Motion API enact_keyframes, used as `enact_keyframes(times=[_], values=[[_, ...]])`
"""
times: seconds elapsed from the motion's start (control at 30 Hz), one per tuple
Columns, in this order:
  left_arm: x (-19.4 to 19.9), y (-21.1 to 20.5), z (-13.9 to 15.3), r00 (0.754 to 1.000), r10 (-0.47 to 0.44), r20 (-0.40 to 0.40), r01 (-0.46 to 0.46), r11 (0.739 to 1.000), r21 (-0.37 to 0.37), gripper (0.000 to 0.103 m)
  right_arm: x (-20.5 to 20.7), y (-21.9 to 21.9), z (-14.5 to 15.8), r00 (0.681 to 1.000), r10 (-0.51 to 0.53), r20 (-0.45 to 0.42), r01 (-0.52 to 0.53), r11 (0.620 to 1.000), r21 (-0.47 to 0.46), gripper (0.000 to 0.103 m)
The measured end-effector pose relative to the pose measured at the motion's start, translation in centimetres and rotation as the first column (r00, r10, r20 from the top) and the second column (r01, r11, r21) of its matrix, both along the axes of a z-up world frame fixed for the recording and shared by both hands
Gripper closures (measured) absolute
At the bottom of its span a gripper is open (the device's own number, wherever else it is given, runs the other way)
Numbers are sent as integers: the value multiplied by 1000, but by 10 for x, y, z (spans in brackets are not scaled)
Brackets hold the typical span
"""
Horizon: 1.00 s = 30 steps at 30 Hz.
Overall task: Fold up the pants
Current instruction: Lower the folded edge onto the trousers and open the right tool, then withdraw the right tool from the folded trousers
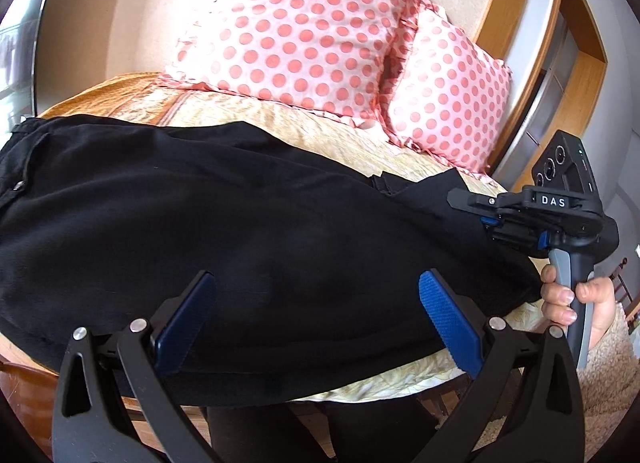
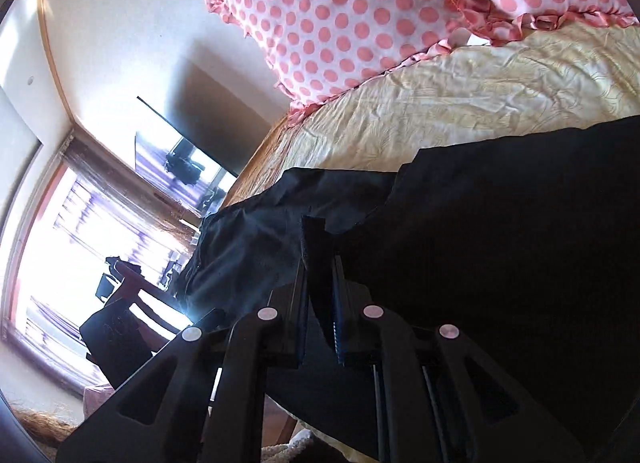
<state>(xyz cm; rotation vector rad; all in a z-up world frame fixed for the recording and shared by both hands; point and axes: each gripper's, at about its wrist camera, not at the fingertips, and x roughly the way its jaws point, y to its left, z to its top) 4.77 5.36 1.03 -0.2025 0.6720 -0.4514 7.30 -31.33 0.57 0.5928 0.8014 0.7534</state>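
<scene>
1. The black pants [image 1: 200, 215] are spread across the yellow bedspread [image 1: 320, 131], below two pink dotted pillows [image 1: 304, 27]. Their left end is cut off by the edge of the left wrist view, and almost no folds can be made out in the dark cloth.
2. The left gripper [image 1: 316, 323] is seen with its blue pads [image 1: 448, 323] spread wide over the near edge of the pants. Nothing is held between them.
3. Only in the left wrist view is the right gripper [image 1: 486, 223] seen from outside, held by a hand [image 1: 580, 303] at the right end of the pants. Its fingertips are hidden by the cloth there.
4. In the right wrist view, the right gripper [image 2: 320, 263] is shown with its jaws pressed together on a strip of the black pants [image 2: 500, 243]. This view is tilted and partly blurred; a bright window [image 2: 80, 231] is seen only here.
5. No container can be seen in either view.
</scene>
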Motion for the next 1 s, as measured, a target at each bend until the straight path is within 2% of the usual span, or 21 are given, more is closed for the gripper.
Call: enact_keyframes(times=[0.1, 0.23, 0.4, 0.57, 0.67, 0.7, 0.73, 0.8, 0.9, 0.97, 1.0], values=[[1, 13, 3, 999, 39, 8, -39, 999, -11, 2, 0, 23, 14, 996, 62, 57, -59, 997, -47, 92], [2, 27, 9, 995, 93, 23, -93, 996, -18, 2, -17, 62, 2, 985, 169, 34, -165, 980, -112, 92], [-2, 44, 12, 988, 149, 32, -148, 989, -21, 2, -23, 73, -6, 981, 192, 30, -184, 969, -163, 92], [-1, 58, 13, 981, 193, 29, -192, 981, -26, 2, -29, 88, -19, 971, 240, 23, -224, 933, -280, 89], [-3, 62, 15, 980, 197, 30, -196, 980, -38, 2, -40, 93, -19, 955, 293, 42, -269, 918, -290, 68], [-3, 62, 15, 980, 198, 33, -197, 980, -33, 2, -44, 94, -16, 948, 316, 48, -290, 914, -285, 55], [-4, 62, 16, 979, 199, 36, -198, 980, -27, 2, -50, 92, -11, 943, 325, 74, -294, 915, -276, 50], [-6, 61, 17, 979, 198, 40, -197, 980, -25, 2, -60, 81, 3, 942, 291, 167, -235, 928, -290, 50], [-9, 59, 20, 983, 179, 50, -177, 984, -33, 2, -69, 41, 21, 947, 129, 295, -31, 949, -314, 50], [-9, 52, 22, 987, 150, 63, -148, 989, -30, 2, -69, 10, 26, 941, -7, 339, 125, 937, -328, 50], [-9, 46, 24, 989, 130, 69, -129, 991, -26, 2, -70, -7, 25, 931, -81, 356, 217, 907, -361, 50]])
